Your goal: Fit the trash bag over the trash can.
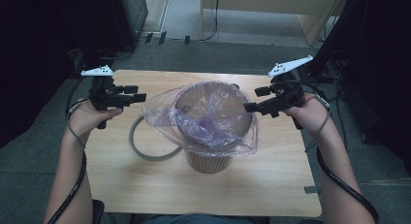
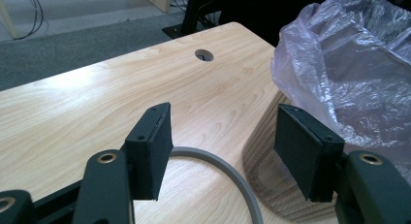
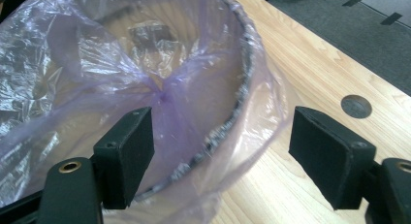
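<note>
On the table (image 1: 145,195) we log: bin (image 1: 208,161), bag (image 1: 160,115) draped loosely over its rim, ring (image 1: 140,151) left, not yet fitted; left gripper (image 1: 140,96) and right gripper (image 1: 248,106) released, empty.

I am looking down on a light wooden table with a pale grain and rounded corners (image 1: 271,185), standing on grey carpet. Near its middle I see a brown round waste bin lined with a thin translucent purple plastic bag (image 1: 209,158); the bag's edge is draped out over the rim all round. Just left of the bin a grey plastic ring (image 1: 140,149) lies flat on the wood, its right side running under the bag's overhang. From the left gripper view I make out a small round cable hole (image 2: 204,55) in the tabletop near its far edge.
</note>
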